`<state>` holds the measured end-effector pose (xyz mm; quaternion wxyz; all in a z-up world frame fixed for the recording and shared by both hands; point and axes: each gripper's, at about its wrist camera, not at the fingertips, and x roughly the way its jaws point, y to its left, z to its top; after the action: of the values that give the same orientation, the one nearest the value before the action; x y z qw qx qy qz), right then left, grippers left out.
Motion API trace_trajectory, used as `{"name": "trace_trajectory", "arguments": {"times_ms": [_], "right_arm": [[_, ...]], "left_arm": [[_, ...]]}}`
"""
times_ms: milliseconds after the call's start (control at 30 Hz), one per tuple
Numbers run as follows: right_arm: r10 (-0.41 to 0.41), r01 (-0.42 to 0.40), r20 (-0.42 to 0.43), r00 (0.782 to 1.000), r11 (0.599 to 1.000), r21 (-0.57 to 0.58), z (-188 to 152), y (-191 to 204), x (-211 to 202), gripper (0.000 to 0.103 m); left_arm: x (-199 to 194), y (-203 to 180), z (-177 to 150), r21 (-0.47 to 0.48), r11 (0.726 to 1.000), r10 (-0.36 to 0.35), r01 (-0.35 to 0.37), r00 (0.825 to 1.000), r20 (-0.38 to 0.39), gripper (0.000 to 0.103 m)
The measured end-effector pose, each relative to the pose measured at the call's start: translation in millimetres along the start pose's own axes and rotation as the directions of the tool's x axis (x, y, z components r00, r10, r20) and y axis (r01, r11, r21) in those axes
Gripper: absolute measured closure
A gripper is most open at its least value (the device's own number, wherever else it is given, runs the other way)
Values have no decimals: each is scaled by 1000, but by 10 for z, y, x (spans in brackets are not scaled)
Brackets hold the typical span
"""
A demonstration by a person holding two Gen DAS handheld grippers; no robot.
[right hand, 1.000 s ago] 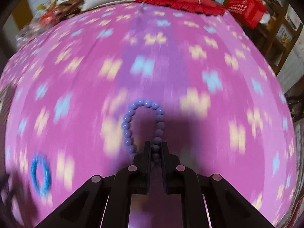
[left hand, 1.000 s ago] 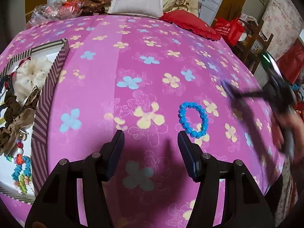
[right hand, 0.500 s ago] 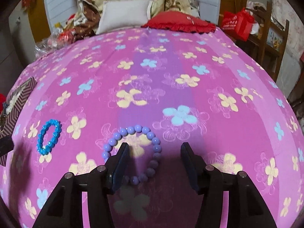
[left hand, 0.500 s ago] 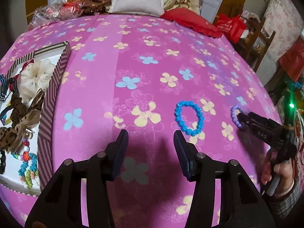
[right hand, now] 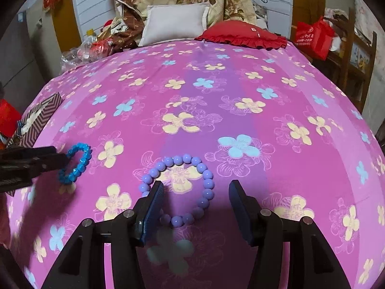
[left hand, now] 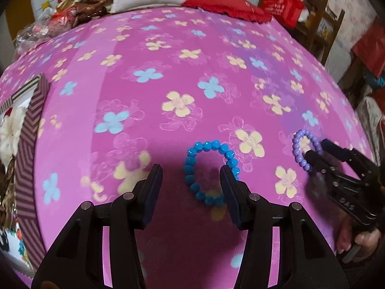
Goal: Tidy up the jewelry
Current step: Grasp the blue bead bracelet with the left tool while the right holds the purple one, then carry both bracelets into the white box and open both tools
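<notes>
The purple bracelet (right hand: 178, 190) lies flat on the pink flowered bedspread (right hand: 240, 91), a closed ring of smooth, round, pale violet beads resting over a cream flower print. The right gripper (right hand: 196, 204) points steeply down at it from the near side; its jaws have just been opening and now stand about half apart, holding nothing. Its left finger (right hand: 151, 207) covers the bracelet's near-left beads, while the right finger is clear of the ring, so only part of the ring lies between the jaws. In the left wrist view the person's hand (left hand: 356, 236) grips the handle of this tool at the right edge.

To the left of the purple bracelet, well apart from it, lies the blue bracelet (left hand: 209, 171), a ring of bright, faceted turquoise beads, also flat on the bedspread. The left gripper (left hand: 191, 183) tilts down over its near side with the jaws roughly half open and nothing pinched; most of the ring sits between the fingers, and the right finger (left hand: 231, 192) overlaps its right-hand beads. Whether that finger touches them cannot be told.

Further left of the purple bracelet, past the blue one, a box with chevron-striped walls (left hand: 28, 144) sits on the bedspread. Beyond the purple bracelet, at the bed's far end, lie a white pillow (right hand: 175, 24) and a red cushion (right hand: 243, 35).
</notes>
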<state>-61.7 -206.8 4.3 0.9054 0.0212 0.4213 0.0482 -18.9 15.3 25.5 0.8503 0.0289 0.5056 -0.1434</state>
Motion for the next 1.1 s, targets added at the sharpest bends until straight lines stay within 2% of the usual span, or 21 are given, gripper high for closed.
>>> {"name": "trace_trajectory", "arguments": {"times_ms": [133,200,233,267,300,333,367,500,533,600,733,933,1100], "right_arm": [[-14,14,-1,1000,1000,-9,-11,18,-6,52],[-28,28,-2,1000,999,-16,-21,31,-13,61],[-39,38,-2,999,999,-35,-31,55,-18,64],[-37,37,-1,999,998,-50,-38,79,-24,71],[-32,32,-1,999,998,-61,-42,100,-29,78],[-26,26,0,1000,997,-77,-48,134,-32,81],[-21,21,0,1000,996,-83,-51,146,-36,87],[30,-30,4,1000,999,-28,-61,62,-53,94],[58,-58,10,998,998,14,-65,-12,-63,94],[61,-63,34,998,996,61,-74,-72,-106,94],[38,-42,47,998,997,68,-56,-27,-227,94],[0,3,119,993,1000,-22,61,252,-803,94],[6,11,155,988,995,-103,200,580,-1142,94]], "left_arm": [[119,-83,14,30,999,31,-31,999,-16,55],[131,-145,8,48,997,53,-53,999,-6,61],[136,-192,1,63,996,64,-64,998,3,74],[127,-246,-7,77,996,52,-52,999,7,95],[123,-297,-10,87,995,53,-52,999,1,96],[118,-364,-17,97,991,90,-90,996,6,96],[110,-397,-17,96,992,87,-87,996,8,96],[-80,-382,-64,19,1000,23,-24,999,30,96],[-217,-349,-82,0,1000,9,-9,999,52,96],[-469,-298,-112,-23,1000,-1,4,995,96,96],[-933,-127,-219,-66,997,-16,27,986,166,96],[-1368,323,-452,-164,986,-3,41,975,224,96],[-1581,780,-658,-271,962,44,28,966,255,96]]}}
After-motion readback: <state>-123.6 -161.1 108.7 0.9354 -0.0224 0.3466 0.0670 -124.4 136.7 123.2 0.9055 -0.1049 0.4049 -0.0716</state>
